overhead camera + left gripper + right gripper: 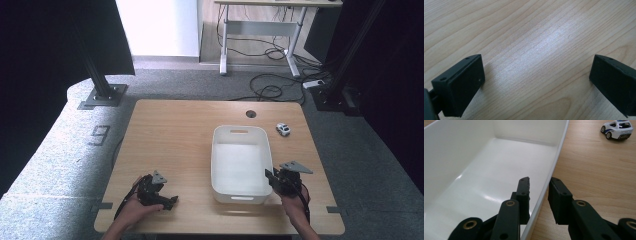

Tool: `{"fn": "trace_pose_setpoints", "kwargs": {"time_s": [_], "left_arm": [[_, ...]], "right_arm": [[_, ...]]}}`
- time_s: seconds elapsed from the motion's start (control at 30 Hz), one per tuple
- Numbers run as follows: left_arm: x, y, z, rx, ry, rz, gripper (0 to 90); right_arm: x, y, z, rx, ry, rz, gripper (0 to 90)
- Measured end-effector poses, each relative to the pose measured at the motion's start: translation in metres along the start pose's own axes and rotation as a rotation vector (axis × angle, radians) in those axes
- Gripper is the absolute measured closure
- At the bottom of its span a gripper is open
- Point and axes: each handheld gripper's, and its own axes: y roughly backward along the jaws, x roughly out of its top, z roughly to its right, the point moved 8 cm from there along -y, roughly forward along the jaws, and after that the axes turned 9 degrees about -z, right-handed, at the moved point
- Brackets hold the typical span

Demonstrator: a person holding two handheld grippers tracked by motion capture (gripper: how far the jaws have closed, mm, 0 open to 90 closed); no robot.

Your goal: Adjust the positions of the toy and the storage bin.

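Observation:
A white plastic tub (216,150) stands empty on the wooden table (170,135), right of its middle. My right gripper (271,176) straddles the tub's right wall near the front corner. In the right gripper view one jaw is inside the tub (461,152), the other outside, and the right gripper (539,192) is shut on the rim. A small white toy car (283,129) sits on the table beyond the tub's far right corner, and the car (617,129) lies ahead of that gripper to the right. My left gripper (169,201) rests low at the front left, open wide over bare wood (536,75).
A round cable hole (251,114) is near the table's far edge. Beyond the table are grey carpet, loose cables (270,90), a desk frame (260,30) and black posts (102,80) at both sides.

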Motion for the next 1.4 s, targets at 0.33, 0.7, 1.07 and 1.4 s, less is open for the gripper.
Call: {"fn": "trace_pose_setpoints", "kwargs": {"time_s": [0.33, 0.7, 1.07, 1.4], "left_arm": [[0.0, 0.0, 0.0, 0.0, -0.001, 0.0, 0.1], [0.0, 0.0, 0.0, 0.0, -0.003, -0.001, 0.2], [0.0, 0.0, 0.0, -0.001, -0.004, -0.001, 0.2], [0.0, 0.0, 0.001, -0.001, -0.003, -0.001, 0.2]], "right_arm": [[0.003, -0.004, -0.008, 0.0, -0.005, 0.0, 71.3], [0.004, -0.007, -0.021, 0.021, 0.016, 0.002, 69.0], [0.003, -0.006, -0.026, 0.045, 0.022, -0.005, 67.2], [0.004, -0.008, -0.032, 0.041, 0.032, -0.008, 67.4]]}}
